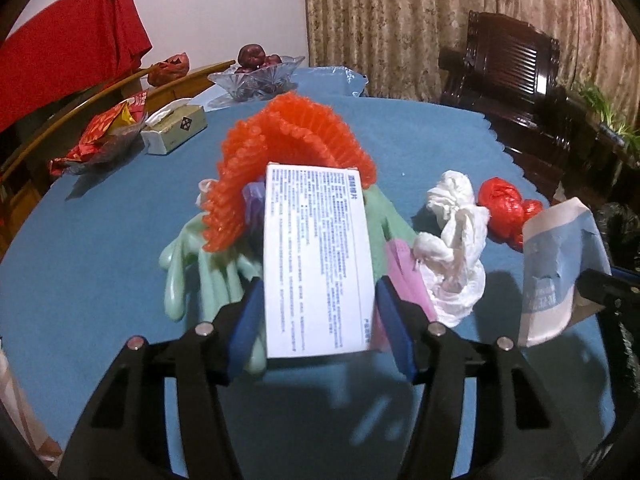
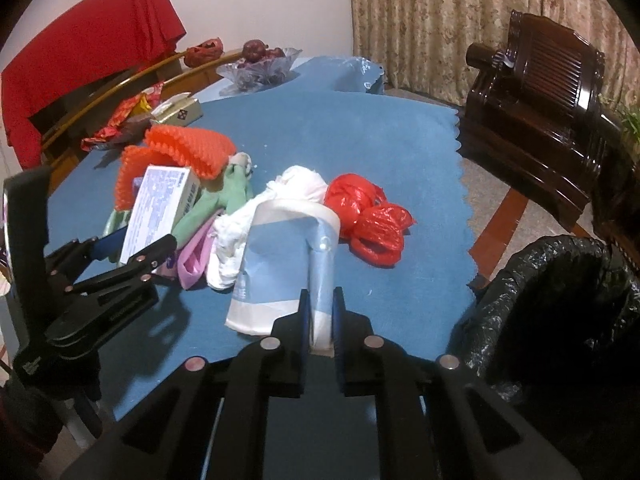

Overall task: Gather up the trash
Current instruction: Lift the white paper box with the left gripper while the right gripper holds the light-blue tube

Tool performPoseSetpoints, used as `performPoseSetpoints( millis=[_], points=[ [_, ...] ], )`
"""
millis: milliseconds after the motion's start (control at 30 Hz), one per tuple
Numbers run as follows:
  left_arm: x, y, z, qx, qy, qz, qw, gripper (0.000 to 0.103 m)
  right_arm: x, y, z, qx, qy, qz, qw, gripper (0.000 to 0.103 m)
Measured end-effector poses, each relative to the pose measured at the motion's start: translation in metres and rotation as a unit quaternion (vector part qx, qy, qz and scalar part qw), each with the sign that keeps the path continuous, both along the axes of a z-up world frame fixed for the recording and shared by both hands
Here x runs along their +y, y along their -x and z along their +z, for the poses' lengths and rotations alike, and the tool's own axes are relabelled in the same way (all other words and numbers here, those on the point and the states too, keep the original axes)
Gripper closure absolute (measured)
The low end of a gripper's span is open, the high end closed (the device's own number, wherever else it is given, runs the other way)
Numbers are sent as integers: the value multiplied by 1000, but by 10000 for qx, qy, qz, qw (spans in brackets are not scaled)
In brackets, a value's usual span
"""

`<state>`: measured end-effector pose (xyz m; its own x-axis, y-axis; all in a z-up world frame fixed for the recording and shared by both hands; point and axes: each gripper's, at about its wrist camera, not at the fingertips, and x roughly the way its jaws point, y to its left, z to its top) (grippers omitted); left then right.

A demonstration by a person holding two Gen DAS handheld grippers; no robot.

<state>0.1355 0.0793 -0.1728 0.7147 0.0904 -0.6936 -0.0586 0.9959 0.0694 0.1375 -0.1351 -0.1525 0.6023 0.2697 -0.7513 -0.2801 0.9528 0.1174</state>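
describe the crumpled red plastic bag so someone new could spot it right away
Start at the blue tablecloth and find the trash pile near its middle. At the pile's end nearest the black-lined bin, beside the white tissue wad, lies the red plastic bag. It is glossy and knotted, unlike the ridged orange foam net.

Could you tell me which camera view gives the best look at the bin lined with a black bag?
The right wrist view: the bin stands beside the table's right edge, its rim and black liner visible. The left wrist view catches only a dark sliver at its far right edge.
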Motion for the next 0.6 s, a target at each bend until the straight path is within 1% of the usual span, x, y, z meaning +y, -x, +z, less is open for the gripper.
performPoseSetpoints(
  millis=[267,400,467,600],
  points=[
    [-3,42,10,12,276,-160,9995,47,-5,13,4,-27,50,10,10000,92],
    [0,50,8,61,433,-187,9989,46,-6,15,2,10,42,-12,10000,92],
    [0,48,3,173,451,-234,9986,44,-6,15,-1,44,43,-10,10000,92],
    [2,44,-5,348,584,-320,9972,33,-4,19,-6,80,75,15,9999,92]
  ],
)
